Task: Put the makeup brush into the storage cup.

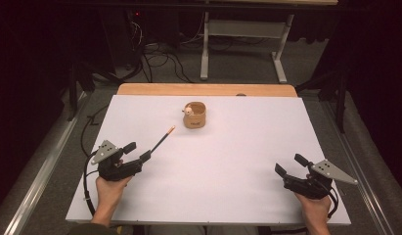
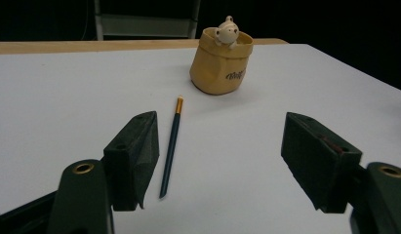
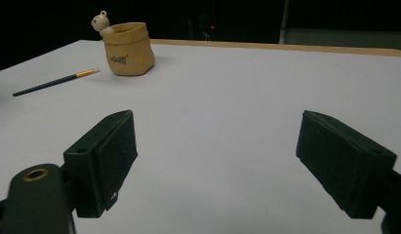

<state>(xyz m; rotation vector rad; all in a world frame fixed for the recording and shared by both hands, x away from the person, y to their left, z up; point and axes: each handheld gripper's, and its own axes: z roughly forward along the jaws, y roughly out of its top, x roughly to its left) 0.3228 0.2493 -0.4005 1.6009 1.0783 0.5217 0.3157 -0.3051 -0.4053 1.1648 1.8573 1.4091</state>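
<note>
A dark green pencil (image 1: 162,139) with a gold band and a pale tip lies flat on the white board, pointing toward a tan pot (image 1: 194,116). A small bear figure (image 2: 226,33) peeks over the pot's rim. My left gripper (image 1: 138,151) is open at the pencil's near end. In the left gripper view the pencil (image 2: 170,146) lies just inside the left-hand jaw, and the pads of my left gripper (image 2: 222,161) do not press on it. My right gripper (image 1: 289,164) stands open at the front right with nothing between its jaws (image 3: 217,161). In the right gripper view the pot (image 3: 129,51) and pencil (image 3: 54,82) are far off at the left.
The white board (image 1: 228,161) covers the table, and a wooden edge (image 1: 208,89) shows along its far side. Beyond it on the floor stand a desk frame (image 1: 204,54) and loose cables (image 1: 154,58). A metal rail (image 1: 47,161) runs along the left.
</note>
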